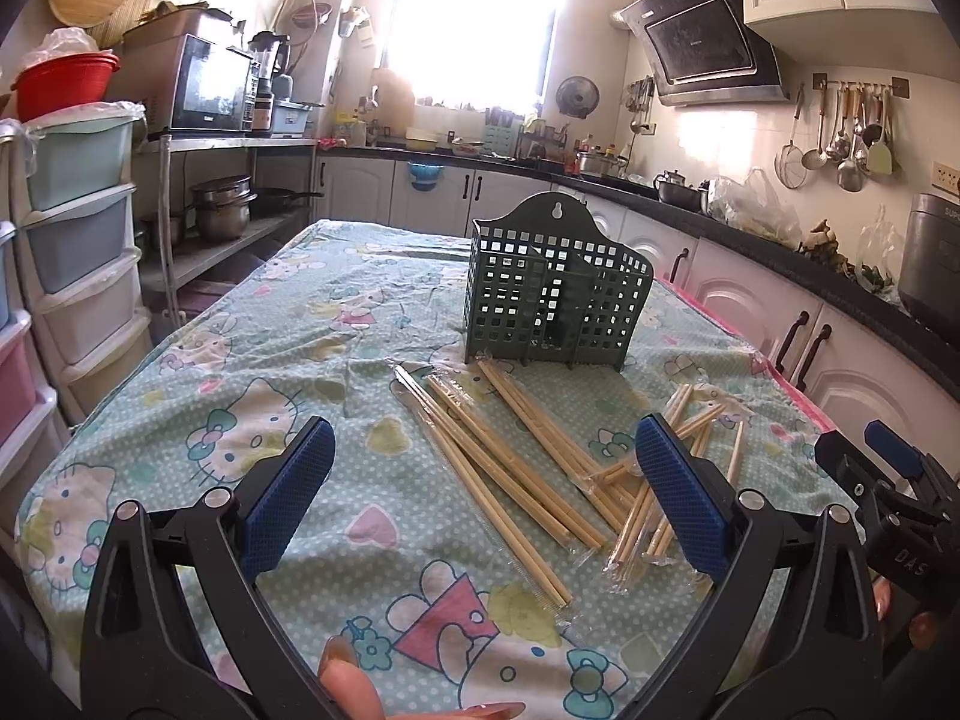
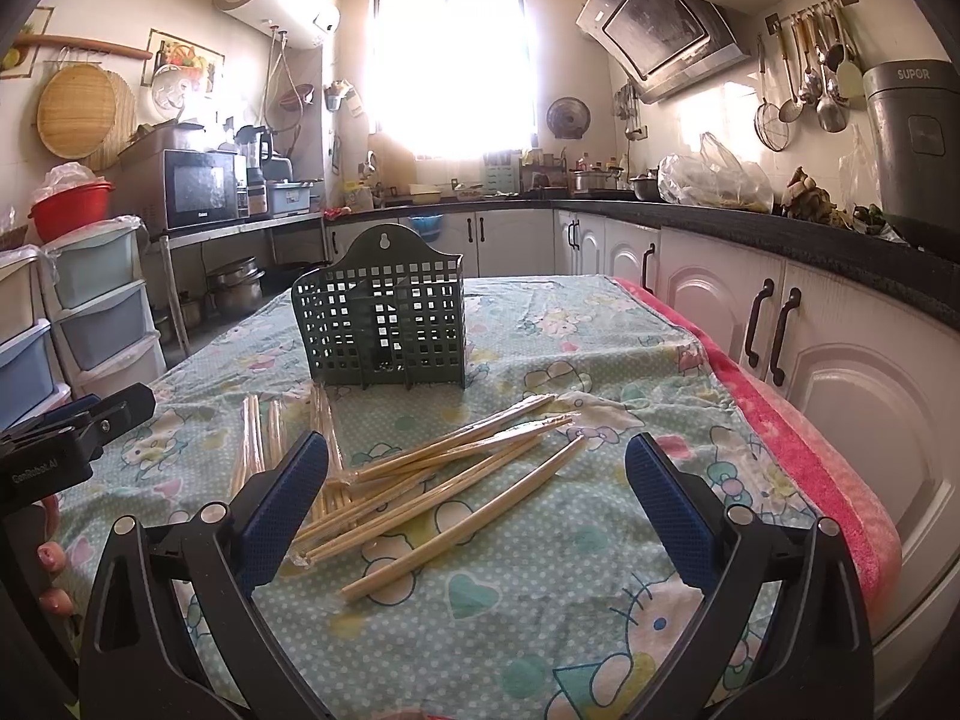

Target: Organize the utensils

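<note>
Chopsticks uncountably many, one holder, two gaping claws

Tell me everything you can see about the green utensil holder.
The green utensil holder is a dark green, plastic-looking lattice basket with square holes, inner dividers and a taller arched back with a keyhole hanging slot. It stands upright on the patterned tablecloth, apparently empty. Wrapped chopsticks lie at its base; neither tongs touches it.

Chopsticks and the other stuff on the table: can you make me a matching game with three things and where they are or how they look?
1. chopsticks
2. green basket
3. left gripper

a. standing upright
b. open, holding nothing
c. lying flat on the tablecloth

Pairs: 1-c, 2-a, 3-b
</note>
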Demonstrator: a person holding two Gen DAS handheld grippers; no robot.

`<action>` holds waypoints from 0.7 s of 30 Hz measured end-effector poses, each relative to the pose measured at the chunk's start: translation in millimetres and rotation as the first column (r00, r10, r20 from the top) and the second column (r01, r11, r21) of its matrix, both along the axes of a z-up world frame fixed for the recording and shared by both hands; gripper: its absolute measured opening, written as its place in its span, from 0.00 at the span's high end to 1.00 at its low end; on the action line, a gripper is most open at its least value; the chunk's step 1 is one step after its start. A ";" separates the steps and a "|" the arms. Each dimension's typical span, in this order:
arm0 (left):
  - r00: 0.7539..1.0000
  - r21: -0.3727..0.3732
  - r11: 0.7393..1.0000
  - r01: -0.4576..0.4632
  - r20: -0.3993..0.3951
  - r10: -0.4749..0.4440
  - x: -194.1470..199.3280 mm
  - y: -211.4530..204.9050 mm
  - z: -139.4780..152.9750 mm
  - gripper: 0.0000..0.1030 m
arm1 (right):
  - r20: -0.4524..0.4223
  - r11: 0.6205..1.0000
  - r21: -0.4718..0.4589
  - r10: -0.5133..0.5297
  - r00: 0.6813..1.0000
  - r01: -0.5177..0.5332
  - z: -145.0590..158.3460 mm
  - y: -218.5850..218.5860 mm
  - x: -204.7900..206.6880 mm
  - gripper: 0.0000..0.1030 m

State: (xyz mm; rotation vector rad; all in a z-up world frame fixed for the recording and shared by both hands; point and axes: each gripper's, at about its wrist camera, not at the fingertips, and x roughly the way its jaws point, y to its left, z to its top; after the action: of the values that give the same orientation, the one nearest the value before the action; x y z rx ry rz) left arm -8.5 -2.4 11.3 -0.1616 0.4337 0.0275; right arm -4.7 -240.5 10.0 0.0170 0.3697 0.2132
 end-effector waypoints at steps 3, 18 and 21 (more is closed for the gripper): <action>1.000 0.001 1.000 0.000 0.001 0.000 0.1 0.1 1.6 0.10 | -0.004 1.000 0.003 -0.001 1.000 0.001 0.2 0.6 -0.2 0.06; 1.000 0.002 1.000 -0.001 0.006 0.001 -2.0 -0.8 3.6 0.10 | -0.001 1.000 0.007 -0.001 1.000 0.001 -2.9 -1.2 1.5 0.06; 1.000 0.002 1.000 0.000 0.006 0.000 -2.2 -0.8 3.4 0.10 | -0.003 1.000 0.008 -0.003 1.000 0.003 -3.5 -0.9 1.5 0.06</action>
State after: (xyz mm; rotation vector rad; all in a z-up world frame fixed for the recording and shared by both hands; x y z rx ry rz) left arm -10.7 -3.1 14.7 -0.1600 0.4273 0.0276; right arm -3.1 -241.5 6.6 0.0256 0.3720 0.2117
